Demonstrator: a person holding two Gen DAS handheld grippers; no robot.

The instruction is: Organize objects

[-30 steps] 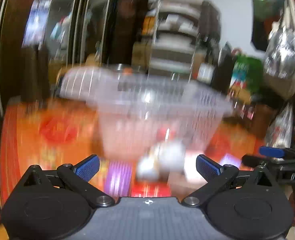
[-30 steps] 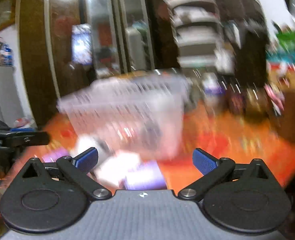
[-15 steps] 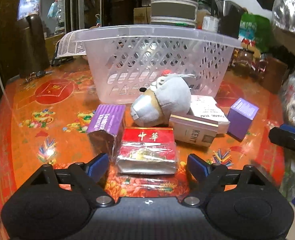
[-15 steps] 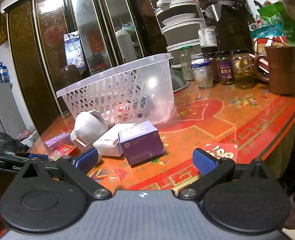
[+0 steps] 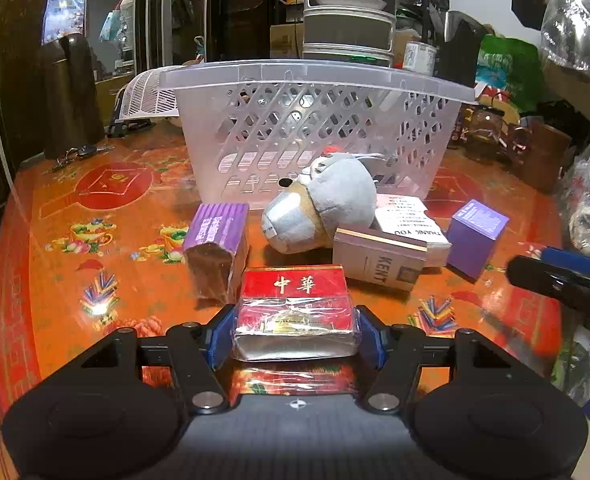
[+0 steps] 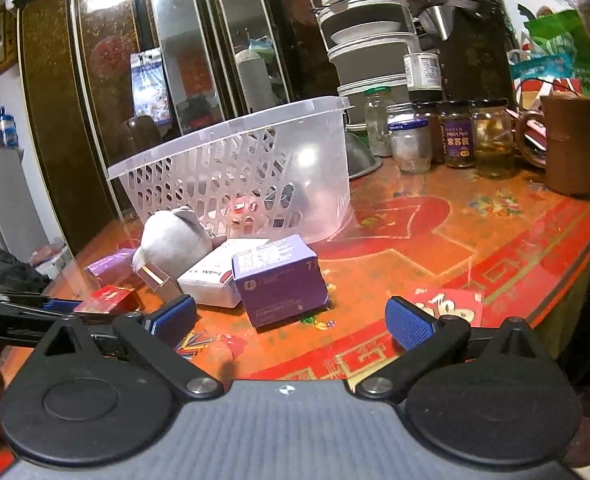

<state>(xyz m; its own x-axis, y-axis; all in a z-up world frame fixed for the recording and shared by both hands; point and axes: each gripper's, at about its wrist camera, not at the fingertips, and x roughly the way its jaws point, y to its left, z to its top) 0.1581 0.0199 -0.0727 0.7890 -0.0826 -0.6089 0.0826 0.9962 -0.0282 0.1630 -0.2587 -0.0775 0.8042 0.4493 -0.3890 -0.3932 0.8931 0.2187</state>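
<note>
My left gripper (image 5: 293, 336) is shut on the red cigarette pack (image 5: 293, 312), which rests on the table. Behind it lie a purple pack (image 5: 217, 236), a grey plush toy (image 5: 321, 208), a KENT box (image 5: 379, 258), a white carton (image 5: 413, 224) and a purple box (image 5: 477, 236). A clear plastic basket (image 5: 315, 128) stands behind them. My right gripper (image 6: 291, 320) is open and empty, just in front of the purple box (image 6: 281, 278). The plush toy (image 6: 175, 238), the basket (image 6: 239, 184) and the red pack (image 6: 109, 296) also show in the right wrist view.
Glass jars (image 6: 455, 136) and a brown cup (image 6: 573, 144) stand at the back right of the orange table (image 6: 435, 240). A red envelope (image 6: 449, 306) lies near the front edge. A white basket lid (image 5: 147, 98) and keys (image 5: 79, 154) lie at the back left.
My left gripper moved forward and closed its fingers onto the red cigarette pack. The right gripper came a little closer to the purple box and stayed open.
</note>
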